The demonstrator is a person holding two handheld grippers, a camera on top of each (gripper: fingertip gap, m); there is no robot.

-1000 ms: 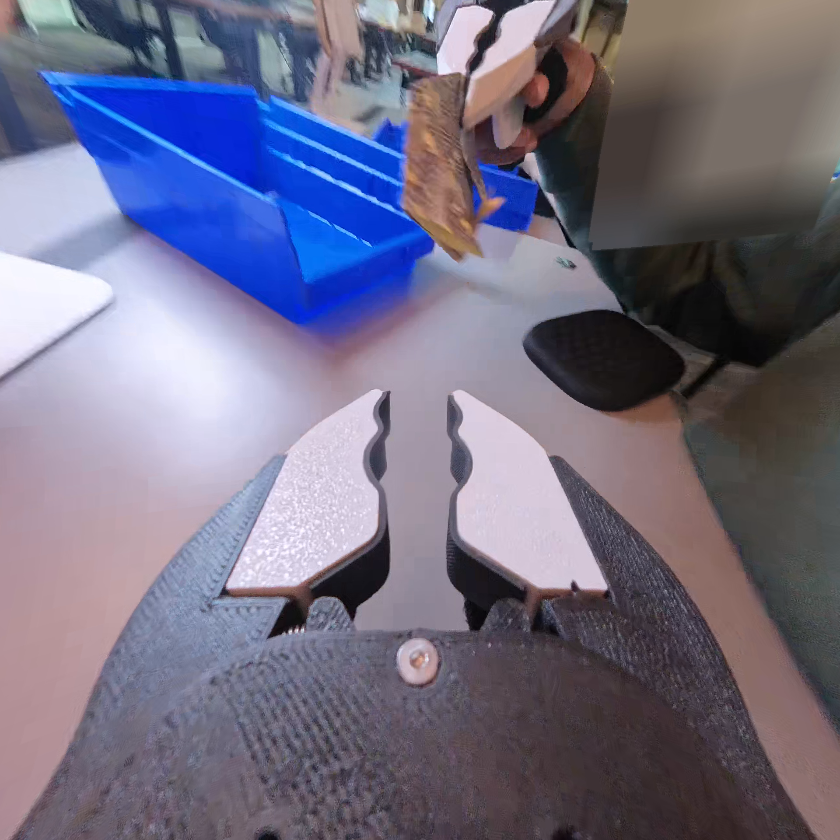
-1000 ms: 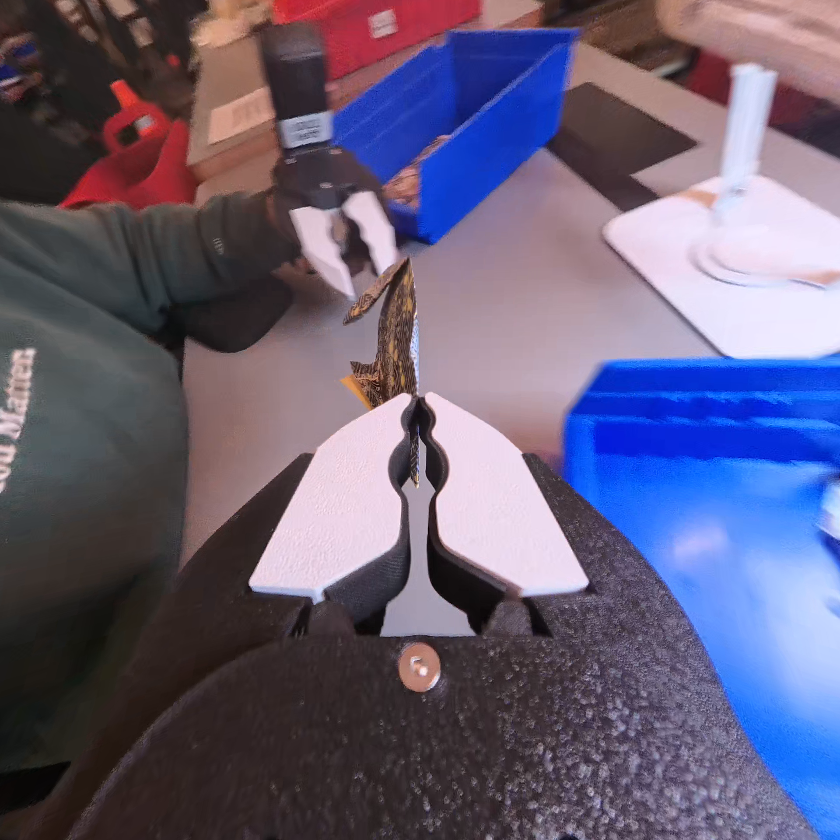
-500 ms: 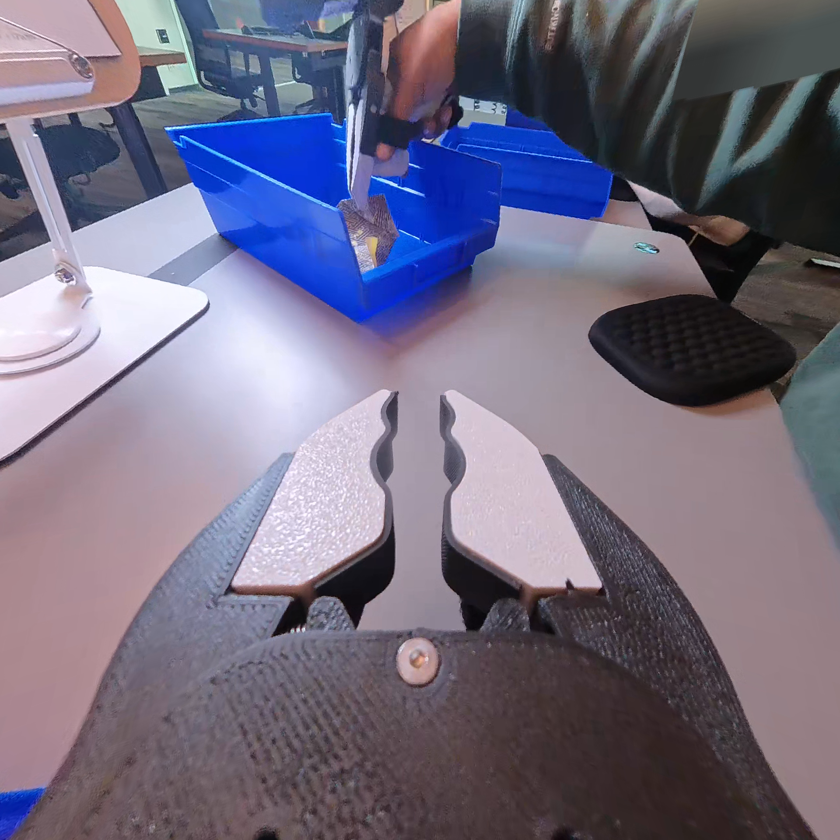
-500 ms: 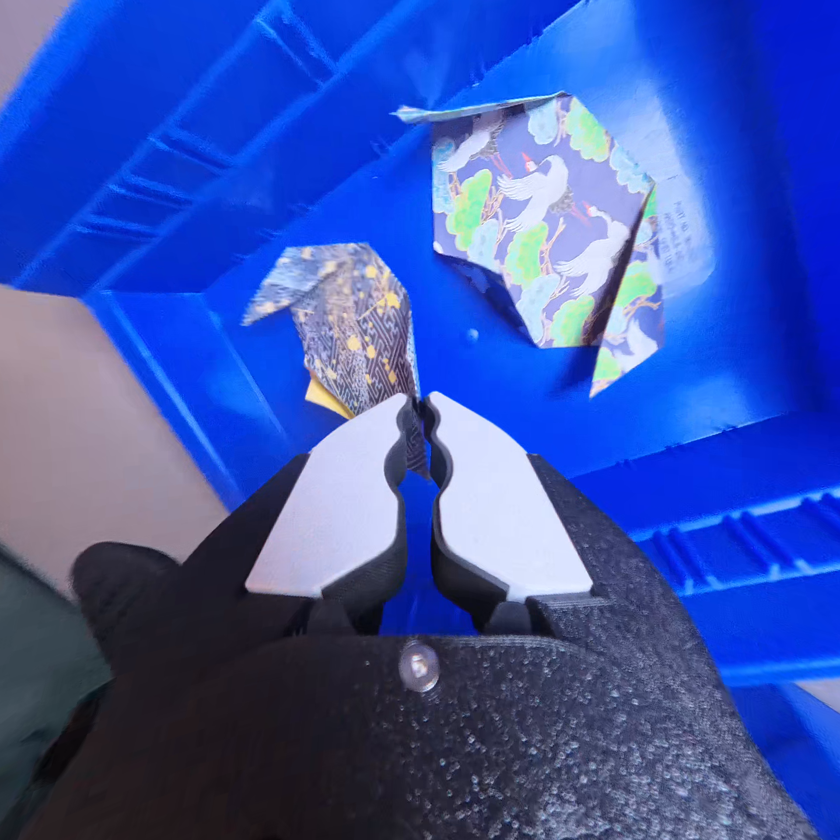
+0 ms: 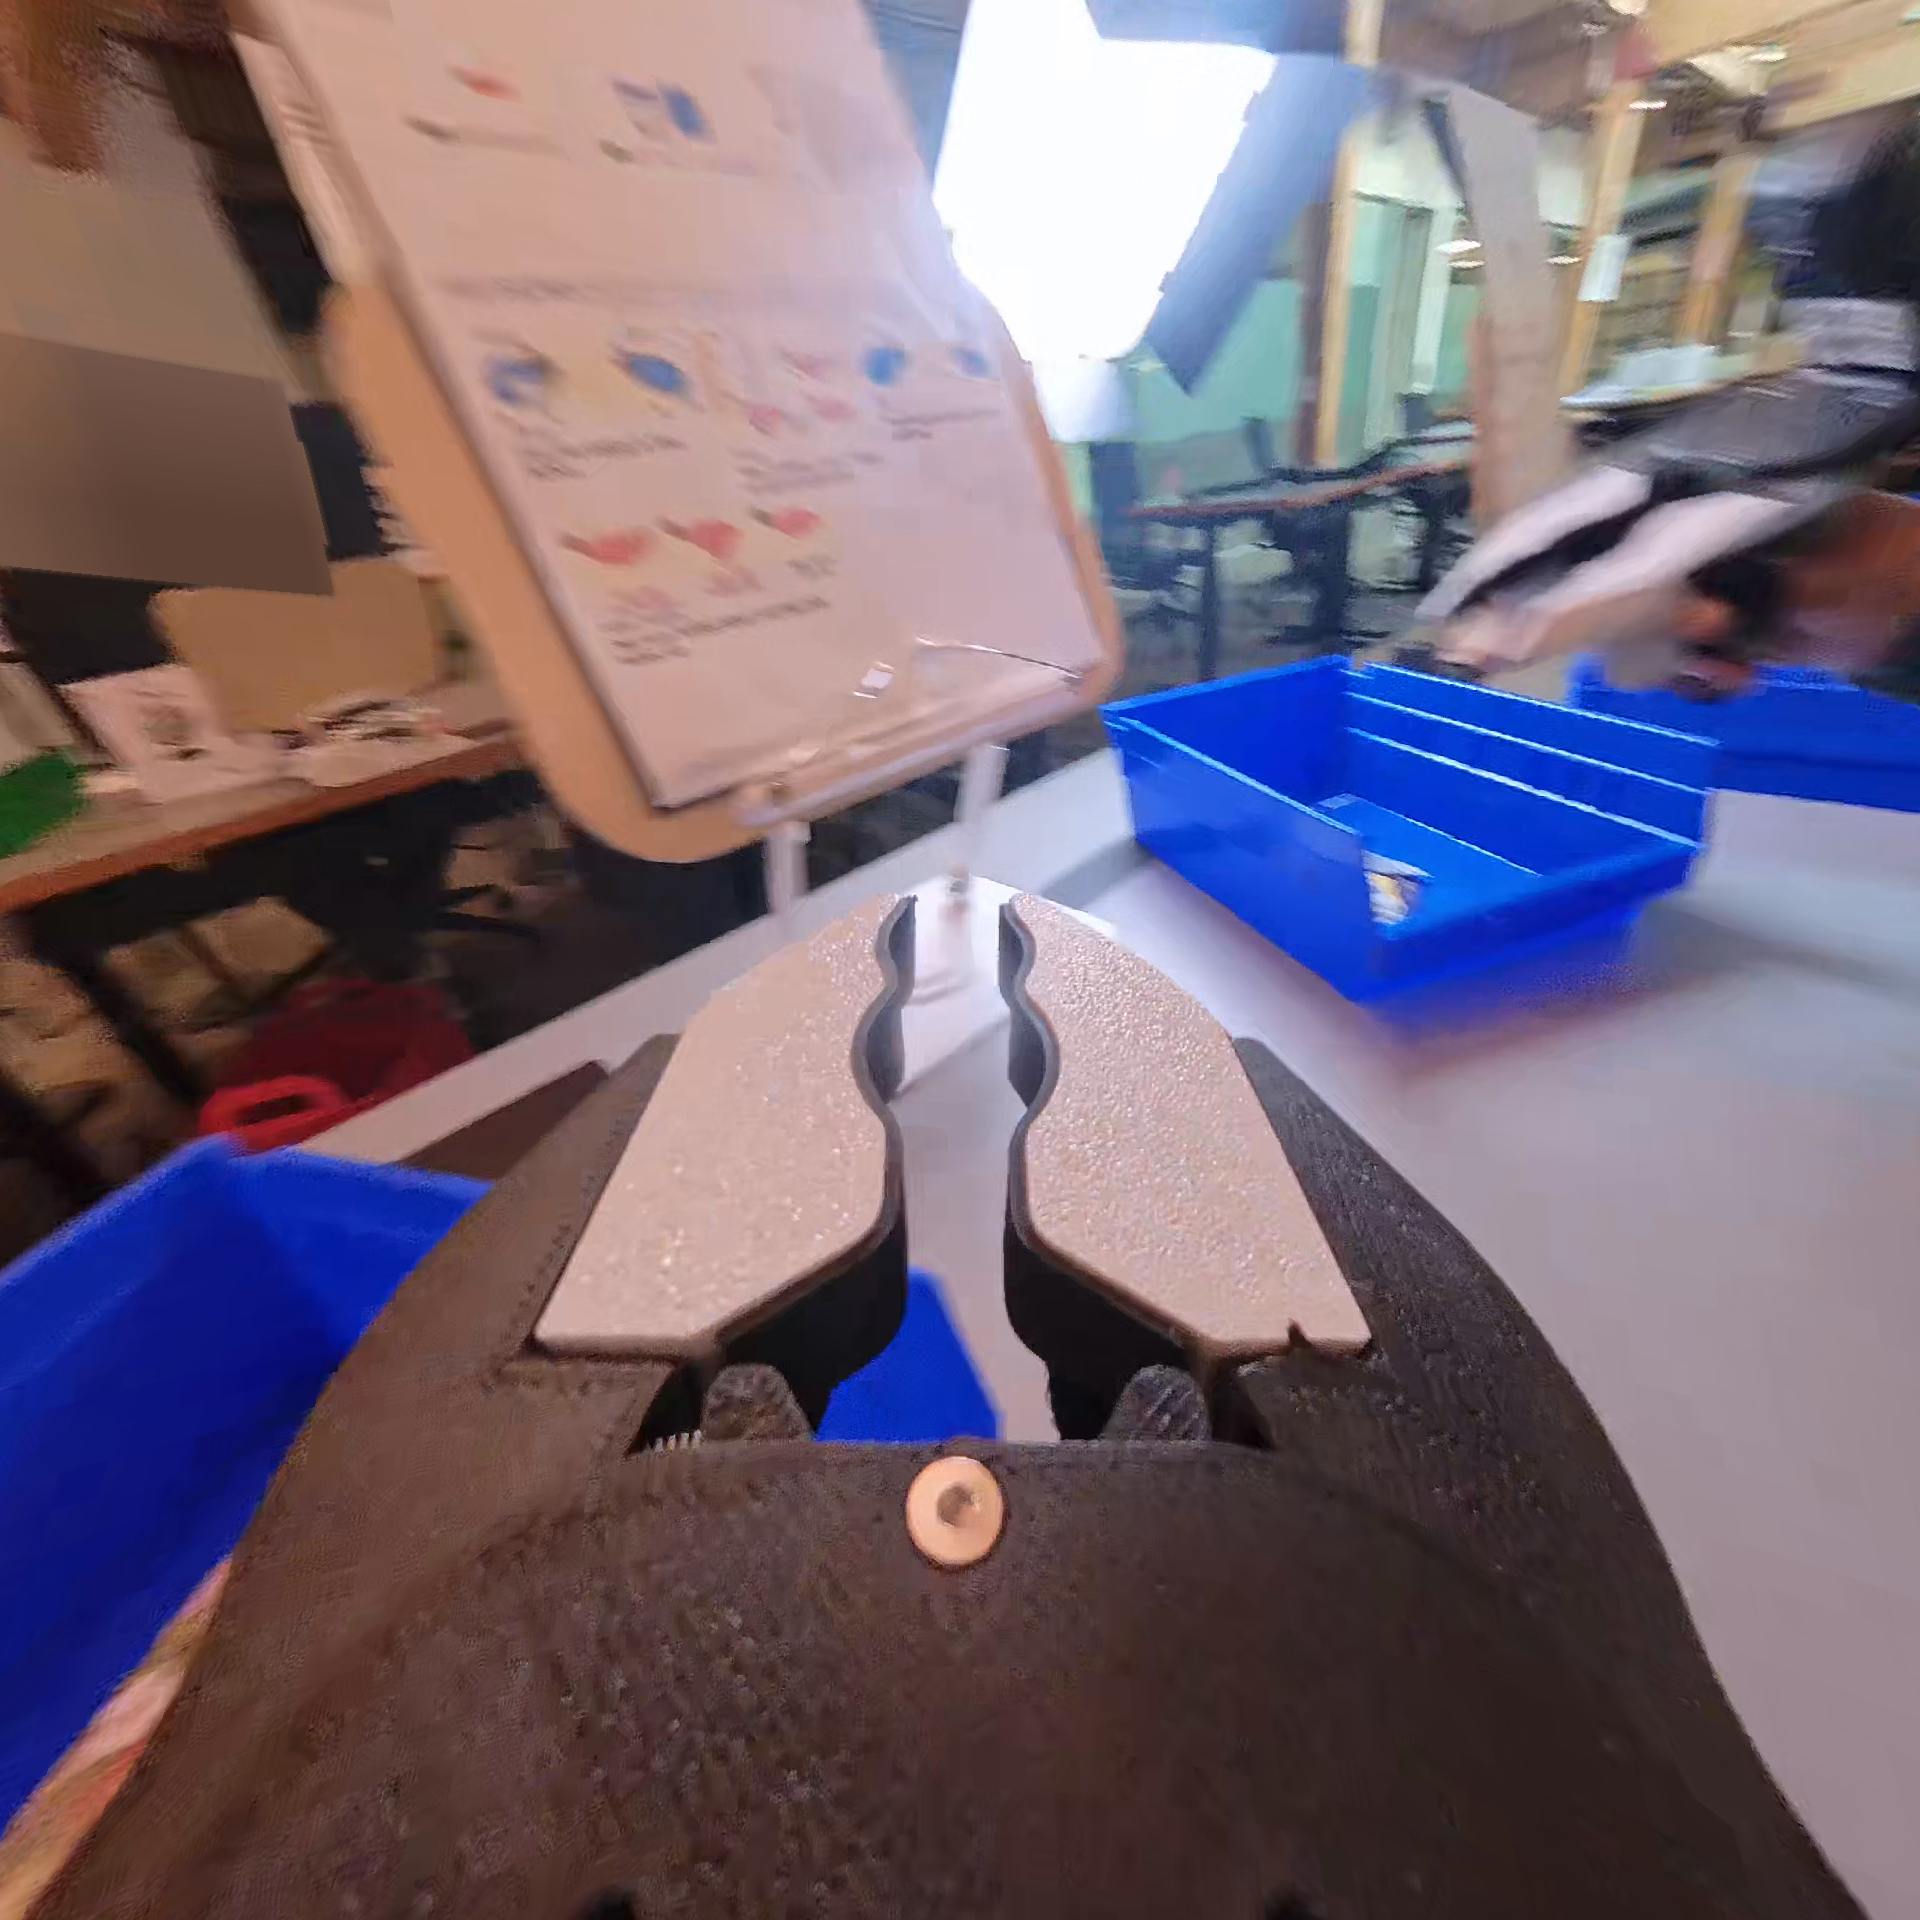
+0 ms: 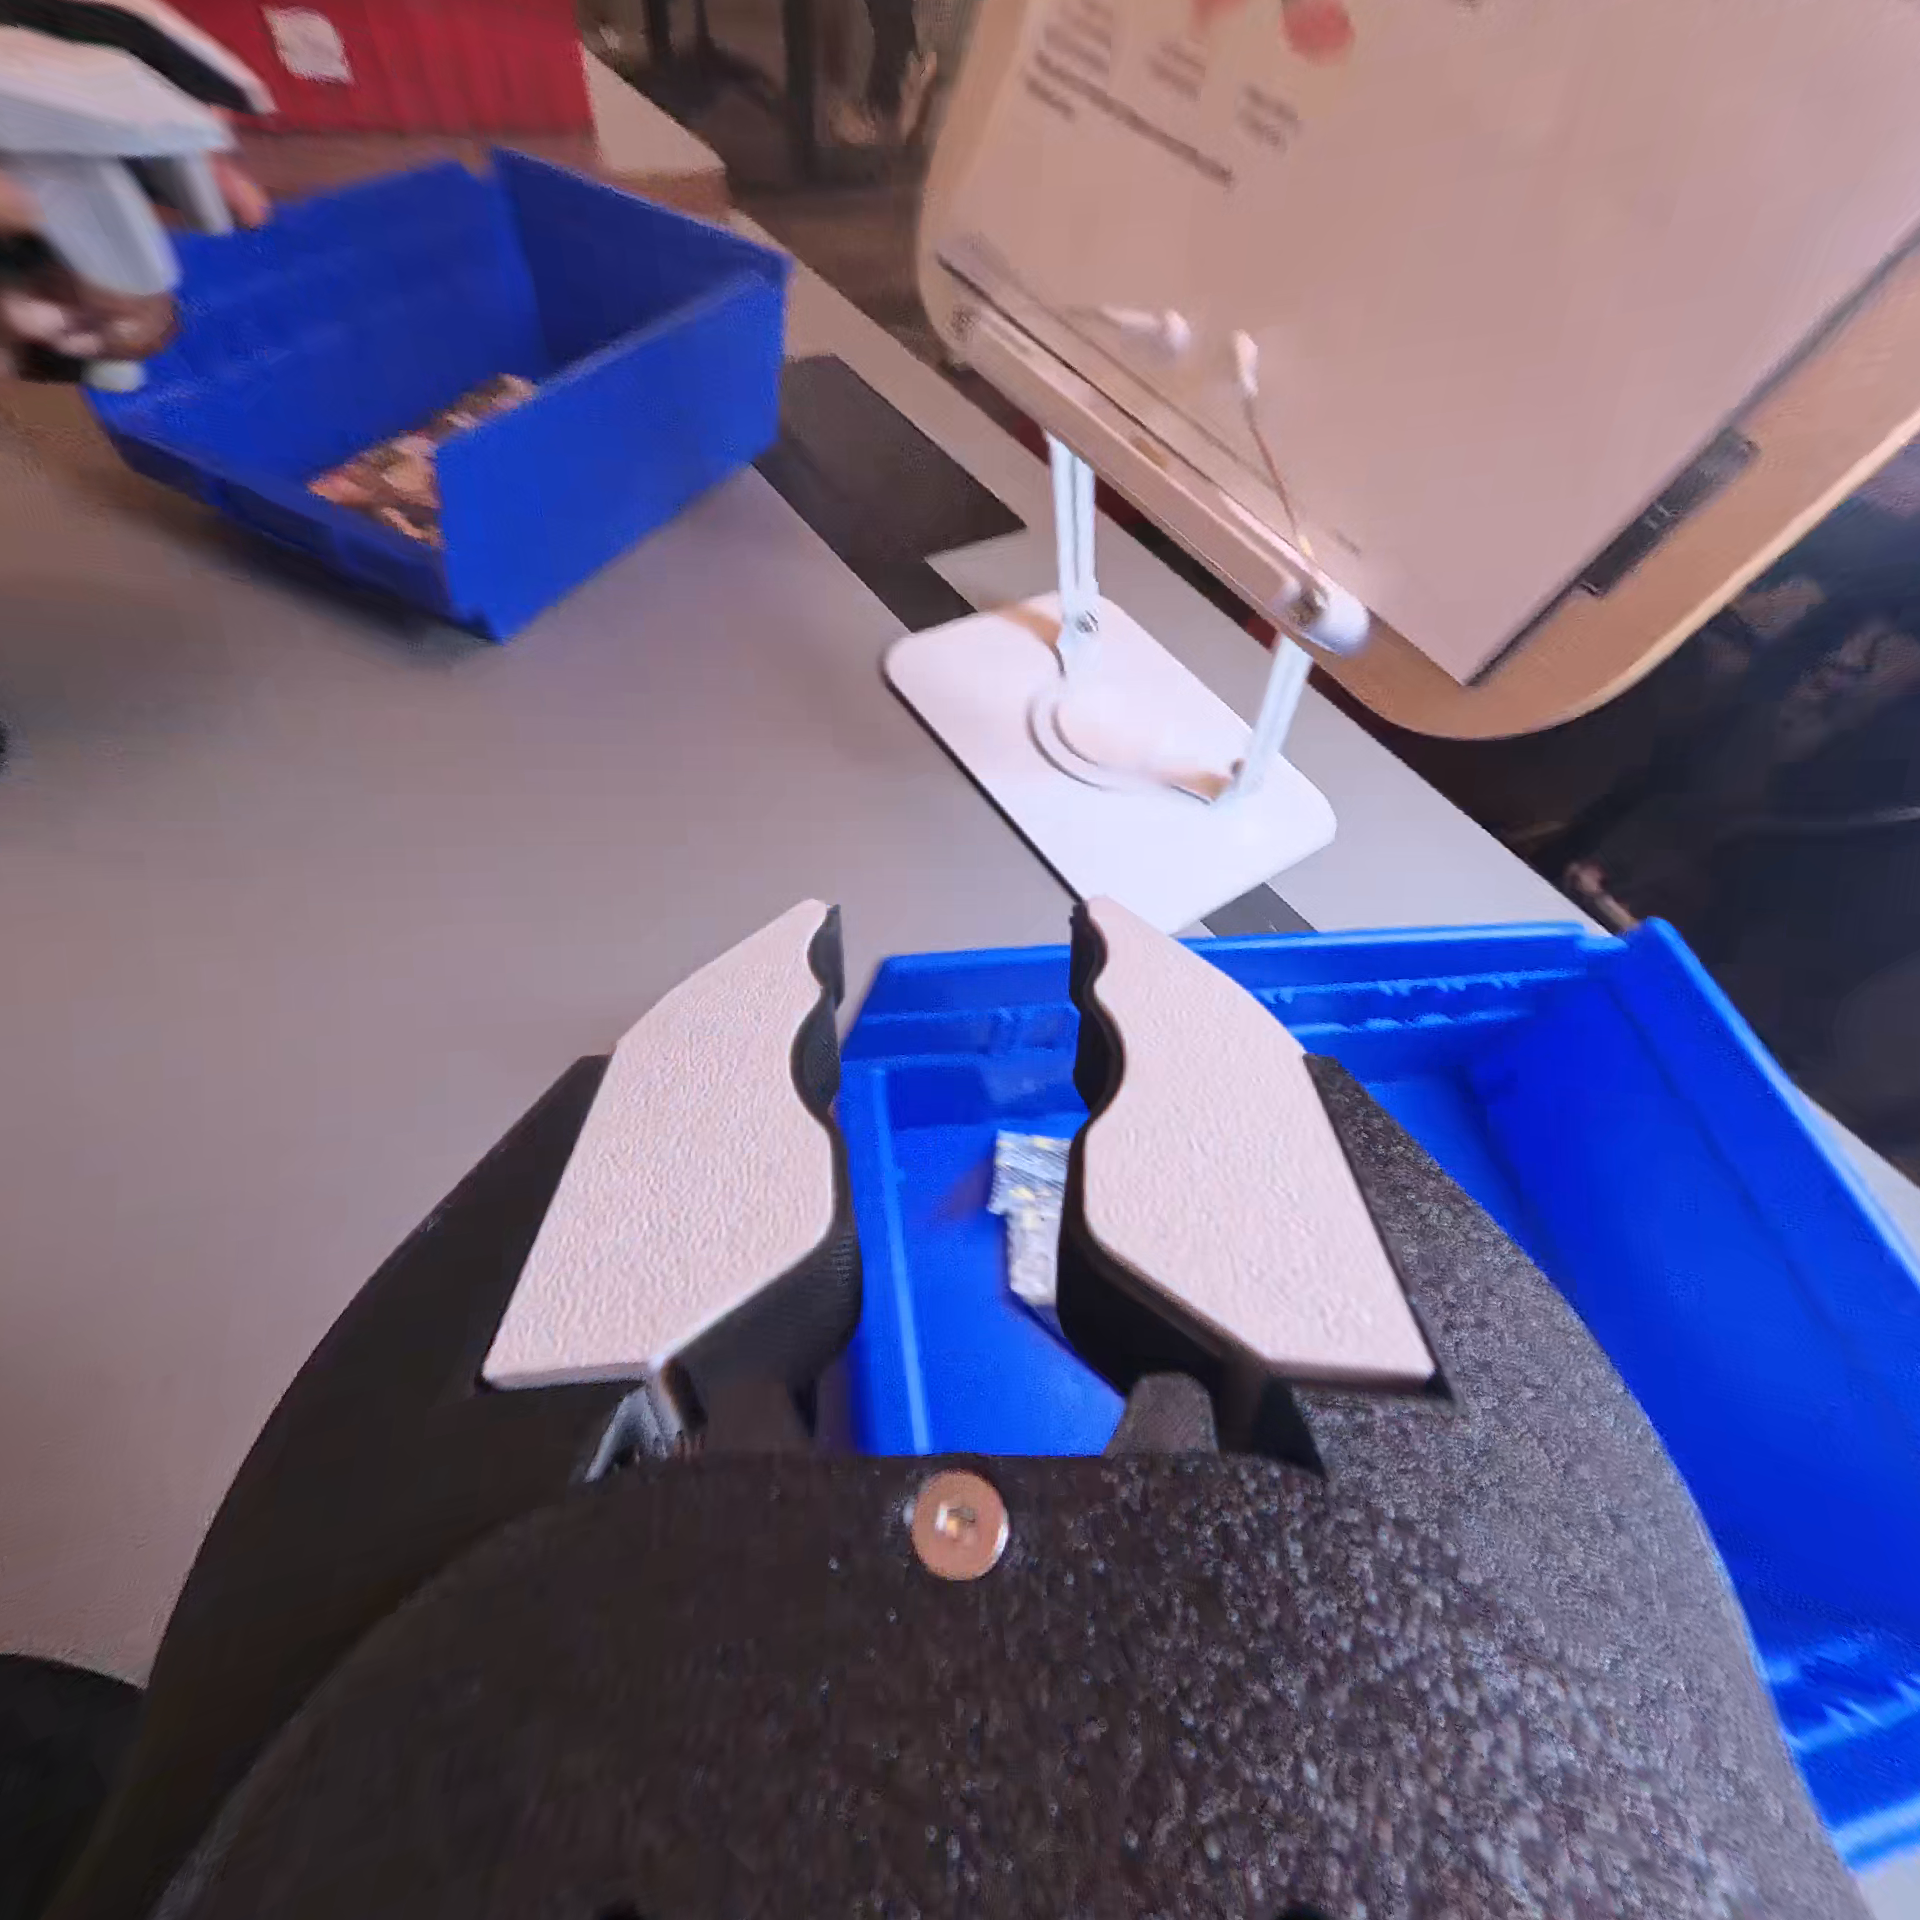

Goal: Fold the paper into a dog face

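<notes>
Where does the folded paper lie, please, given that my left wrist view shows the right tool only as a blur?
Observer: The folded paper lies flat on the floor of the blue bin, directly below the right tool.
Operator: Is that tool gripping anything?
Observer: No, its jaws stand wide apart with nothing between them.
Operator: And where does my left tool sit, seen from outside?
Observer: It hangs over the far end of the other bin, which holds patterned sheets.
</notes>
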